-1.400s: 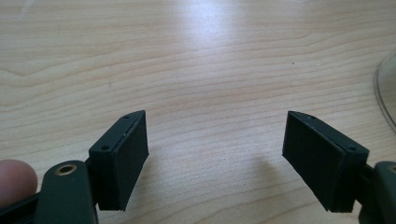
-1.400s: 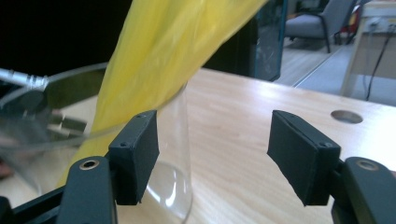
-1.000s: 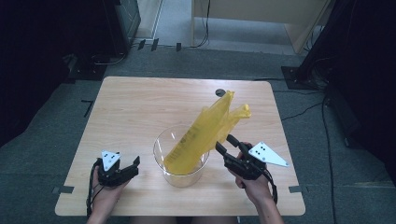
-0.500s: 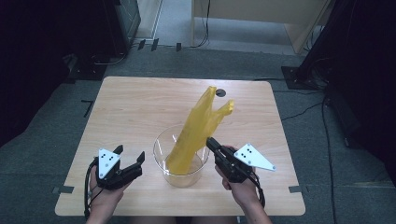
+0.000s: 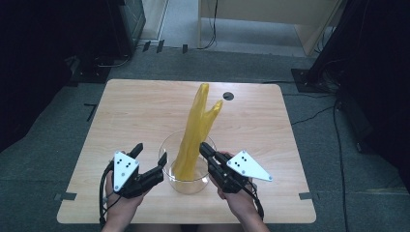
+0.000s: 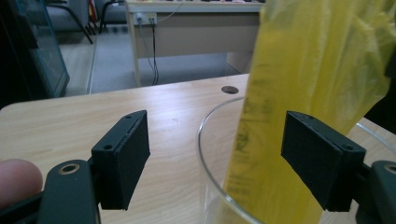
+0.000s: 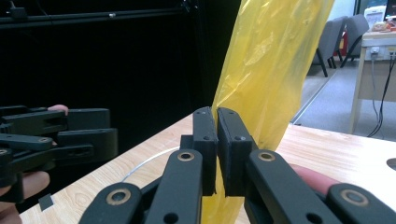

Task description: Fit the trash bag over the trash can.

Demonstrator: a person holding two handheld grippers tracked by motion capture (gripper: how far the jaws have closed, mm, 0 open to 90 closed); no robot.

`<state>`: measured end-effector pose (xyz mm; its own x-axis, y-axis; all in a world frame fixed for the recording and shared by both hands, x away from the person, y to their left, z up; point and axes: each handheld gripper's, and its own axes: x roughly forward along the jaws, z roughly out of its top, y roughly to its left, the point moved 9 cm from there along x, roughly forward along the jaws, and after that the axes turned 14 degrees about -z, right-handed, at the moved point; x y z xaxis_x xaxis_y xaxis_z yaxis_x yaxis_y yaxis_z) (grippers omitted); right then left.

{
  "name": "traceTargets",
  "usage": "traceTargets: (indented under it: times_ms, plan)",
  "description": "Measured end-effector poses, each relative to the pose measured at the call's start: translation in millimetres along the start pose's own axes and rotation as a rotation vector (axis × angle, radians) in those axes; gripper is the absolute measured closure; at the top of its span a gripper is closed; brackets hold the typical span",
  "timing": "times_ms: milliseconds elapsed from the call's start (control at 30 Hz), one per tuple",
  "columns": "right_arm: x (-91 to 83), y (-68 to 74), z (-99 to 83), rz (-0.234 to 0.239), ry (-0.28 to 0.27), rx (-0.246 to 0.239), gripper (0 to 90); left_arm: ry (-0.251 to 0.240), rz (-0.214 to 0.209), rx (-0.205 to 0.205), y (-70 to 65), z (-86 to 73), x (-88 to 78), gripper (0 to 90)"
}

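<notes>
Yellow plastic bag (image 5: 193,135) standing tall out of the clear glass bowl (image 5: 170,180) near the front edge of the wooden table (image 5: 121,111), bottom end down inside the bowl. Right gripper (image 5: 204,147) clamped tight on the bag's side, just pinched closed, film caught between the pads (image 7: 205,135). Left gripper (image 5: 151,153) spread wide, hovering by the bowl's left rim, nothing in it. Probably super light and floppy stuff, crinkly and a bit slick, so likely to slip or tear if yanked. Best bet for a second grab: the opposite edge of the bag near the rim. Glass looks breakable and tippable, close to the front edge. Loads of bare tabletop behind and to both sides.
</notes>
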<state>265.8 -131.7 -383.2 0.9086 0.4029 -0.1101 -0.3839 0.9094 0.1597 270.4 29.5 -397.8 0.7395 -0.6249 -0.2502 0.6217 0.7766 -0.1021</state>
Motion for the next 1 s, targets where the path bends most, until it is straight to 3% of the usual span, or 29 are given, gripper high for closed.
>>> traceTargets:
  times_ms: [200,433,633,833,1000]
  plan:
    - [-0.8,3.9,1.5,0.011,-0.006,-0.005,87.4,-0.009,-0.042,0.019,-14.1,7.4,9.6,24.7]
    - [-2.5,4.9,3.3,0.018,-0.013,-0.008,87.4,0.057,-0.061,0.054,-24.8,0.9,38.5,24.7]
    - [-2.5,3.9,-0.5,0.017,0.002,-0.011,87.4,0.120,-0.032,0.065,-21.6,-6.9,59.5,26.7]
    - [0.4,0.5,-5.2,0.009,0.016,-0.016,87.4,0.162,-0.007,0.065,-14.1,-13.6,71.2,45.1]
    - [4.3,-7.0,-11.7,-0.015,0.042,-0.006,87.2,0.175,-0.006,0.053,-8.2,-16.6,74.1,67.9]
